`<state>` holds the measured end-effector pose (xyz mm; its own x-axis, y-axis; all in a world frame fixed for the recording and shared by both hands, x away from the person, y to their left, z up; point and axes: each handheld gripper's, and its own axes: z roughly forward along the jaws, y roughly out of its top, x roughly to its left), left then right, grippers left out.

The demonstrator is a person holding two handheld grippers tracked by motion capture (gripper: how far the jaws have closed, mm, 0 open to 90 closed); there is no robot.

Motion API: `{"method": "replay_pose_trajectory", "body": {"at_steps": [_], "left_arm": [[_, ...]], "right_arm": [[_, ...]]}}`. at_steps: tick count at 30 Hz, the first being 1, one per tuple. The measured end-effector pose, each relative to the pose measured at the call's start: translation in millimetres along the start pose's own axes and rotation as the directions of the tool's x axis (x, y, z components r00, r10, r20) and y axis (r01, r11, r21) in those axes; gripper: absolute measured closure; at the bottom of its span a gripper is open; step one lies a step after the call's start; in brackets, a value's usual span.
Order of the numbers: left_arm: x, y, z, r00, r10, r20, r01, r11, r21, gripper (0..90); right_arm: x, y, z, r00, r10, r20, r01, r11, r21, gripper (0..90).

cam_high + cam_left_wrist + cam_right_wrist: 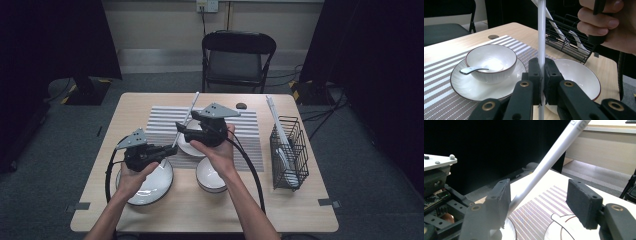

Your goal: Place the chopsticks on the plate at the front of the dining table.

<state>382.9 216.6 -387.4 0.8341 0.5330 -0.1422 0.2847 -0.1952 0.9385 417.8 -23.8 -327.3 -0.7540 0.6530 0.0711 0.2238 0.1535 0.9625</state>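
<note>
Left gripper clamps our white stick; right gripper gapes around it. Beside the rack, we count three bowls; the left gripper view reveals a spoon.

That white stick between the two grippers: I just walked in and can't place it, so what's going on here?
A person works at a table with a gripper in each hand. The left gripper is clamped on a long white chopstick, holding it upright. The right gripper has its jaws open around the same chopstick, with no pad pressing on it. Below sit a small bowl with a spoon on a plate, and two empty bowls. A wire basket at the right holds more utensils.
</note>
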Motion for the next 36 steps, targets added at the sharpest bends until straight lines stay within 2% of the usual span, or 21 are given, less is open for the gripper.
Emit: {"method": "replay_pose_trajectory", "body": {"at_steps": [16,22,31,36], "left_arm": [[-0.2,-0.8,0.9,0.9999,-0.009,0.012,0.009,1.0000,-0.004,85.9],[-0.4,-1.3,0.4,0.9999,-0.007,0.014,0.007,1.0000,-0.002,85.9],[-0.4,-1.8,1.2,0.9998,-0.008,0.017,0.008,1.0000,-0.004,85.8],[-0.3,-1.8,1.4,0.9998,-0.010,0.016,0.010,0.9999,-0.009,85.8]], "right_arm": [[-12.6,-7.2,-3.3,0.9992,0.030,0.027,-0.030,1.000,-0.002,33.9],[-14.9,-8.7,-4.1,0.9992,0.026,0.031,-0.026,1.000,0.003,35.3],[-18.4,-12.8,-5.4,0.9963,0.027,0.082,-0.029,0.999,0.023,35.8],[-20.9,-16.0,-5.0,0.9958,0.039,0.083,-0.041,0.999,0.021,35.6]]}}
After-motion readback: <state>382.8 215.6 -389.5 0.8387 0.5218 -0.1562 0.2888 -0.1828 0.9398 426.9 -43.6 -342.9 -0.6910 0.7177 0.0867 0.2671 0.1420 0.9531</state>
